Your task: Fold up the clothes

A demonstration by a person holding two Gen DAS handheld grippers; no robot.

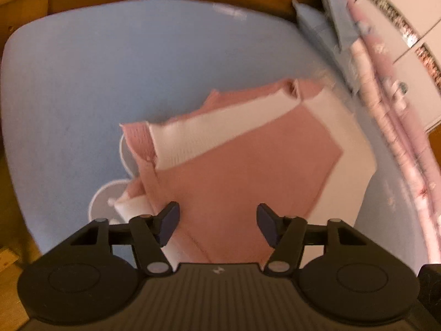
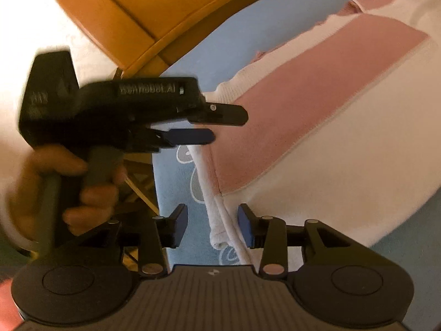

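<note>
Two open claws, left and right, over pink-and-white garment on blue sheet.

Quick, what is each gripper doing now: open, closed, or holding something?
Left gripper: open above the pink and white garment, holding nothing.
Right gripper: open, with the garment's white edge between its jaws, not gripped.
</note>
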